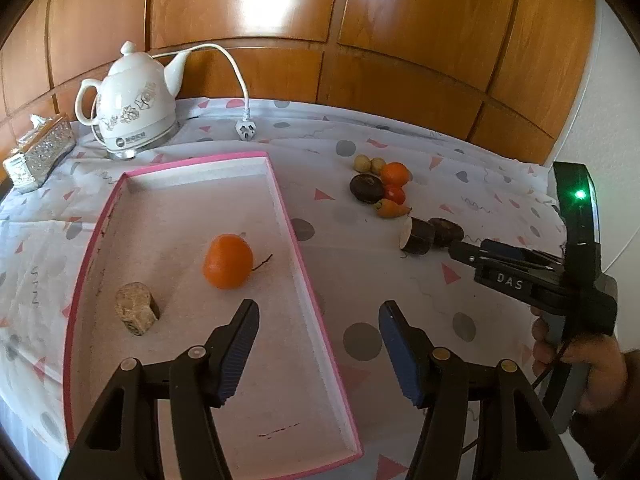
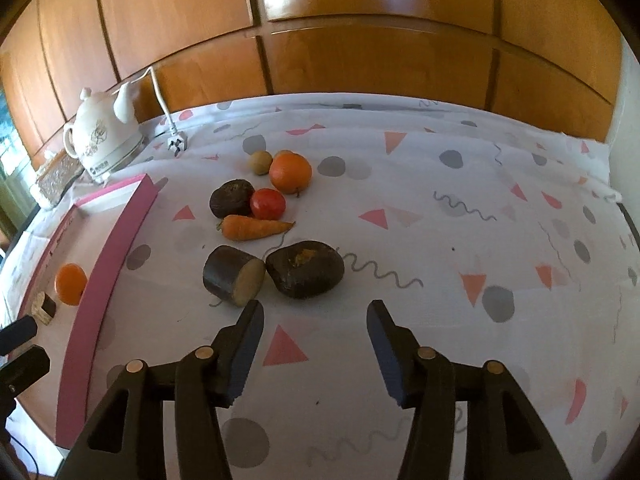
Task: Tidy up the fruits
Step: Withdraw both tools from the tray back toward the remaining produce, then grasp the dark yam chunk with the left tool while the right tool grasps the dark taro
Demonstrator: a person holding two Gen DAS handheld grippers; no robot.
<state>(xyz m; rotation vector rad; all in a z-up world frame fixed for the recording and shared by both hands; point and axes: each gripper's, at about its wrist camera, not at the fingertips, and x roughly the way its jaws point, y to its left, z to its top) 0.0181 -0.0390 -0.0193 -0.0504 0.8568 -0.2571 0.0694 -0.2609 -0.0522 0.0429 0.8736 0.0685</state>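
Two pieces lie inside the shallow pink-rimmed white tray [image 1: 298, 248] at the left: a pale cut stump [image 1: 135, 307] and a round orange fruit [image 1: 228, 261], with the left claw [image 1: 318, 350] spread wide and empty above the tray's right wall. To the right, on the patterned surface [image 2: 460, 240], a dark cut cylinder [image 2: 233, 274], a dark lumpy tuber [image 2: 306, 268], an orange carrot [image 2: 256, 227] and a red tomato [image 2: 268, 203] sit clustered, the right claw [image 2: 316, 346] hovering wide just before them.

The tray [image 1: 304, 264] lies on the tablecloth [image 2: 440, 240]. In the tray sit an orange [image 1: 228, 261] and, nearer its front left, a cut chunk [image 1: 136, 313]. Behind the tray's far left corner stands the kettle [image 1: 136, 108], with a tissue box [image 1: 40, 152] left of that. Right of the tray lies a cluster: the carrot [image 2: 254, 227], the tomato [image 2: 268, 203], a second orange [image 2: 290, 172].
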